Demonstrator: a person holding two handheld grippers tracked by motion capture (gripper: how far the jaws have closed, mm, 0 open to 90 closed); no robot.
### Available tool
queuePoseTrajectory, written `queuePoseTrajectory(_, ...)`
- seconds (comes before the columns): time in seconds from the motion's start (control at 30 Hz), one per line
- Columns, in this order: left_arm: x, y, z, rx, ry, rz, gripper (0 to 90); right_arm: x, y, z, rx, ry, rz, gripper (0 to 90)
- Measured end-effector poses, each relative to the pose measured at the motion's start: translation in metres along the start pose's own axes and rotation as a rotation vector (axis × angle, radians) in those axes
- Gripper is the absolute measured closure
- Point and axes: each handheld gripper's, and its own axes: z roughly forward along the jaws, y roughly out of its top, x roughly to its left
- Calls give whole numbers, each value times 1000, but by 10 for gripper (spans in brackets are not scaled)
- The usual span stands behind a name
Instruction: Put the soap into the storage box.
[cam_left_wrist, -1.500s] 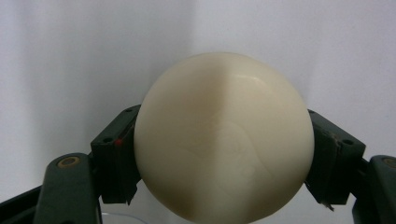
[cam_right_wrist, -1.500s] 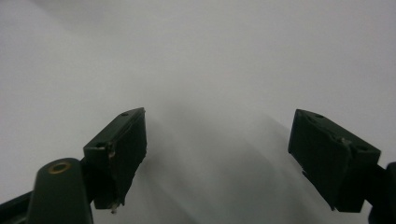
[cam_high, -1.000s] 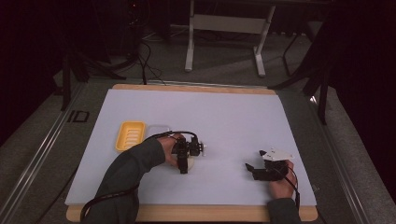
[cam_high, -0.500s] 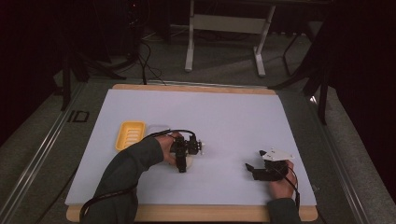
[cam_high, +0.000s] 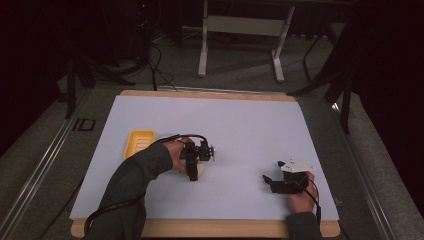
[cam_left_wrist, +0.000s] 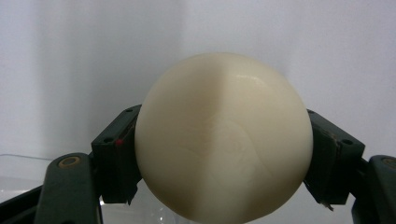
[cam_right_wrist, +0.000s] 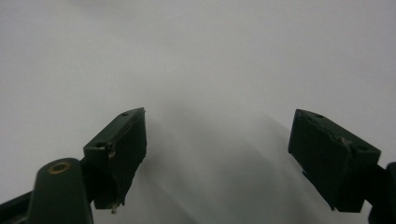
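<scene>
Left gripper (cam_left_wrist: 224, 154) clamps cream, smooth, round ball (cam_left_wrist: 224, 135) with faint seam; right gripper (cam_right_wrist: 217, 154) released, hovers above white counter (cam_right_wrist: 210, 56).

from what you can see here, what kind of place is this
Most likely a lab or studio bench set up for recording handling work, not a home. A white sheet covers a wooden table, dark curtains hang around it, cables trail over the grey floor, and a metal stand sits behind.
</scene>
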Motion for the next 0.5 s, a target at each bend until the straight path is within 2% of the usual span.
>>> queuePoseTrajectory(0.5, 5, -4, -15, 2, 25, -13, 252, 0, 0, 0, 1, 0, 0, 190)
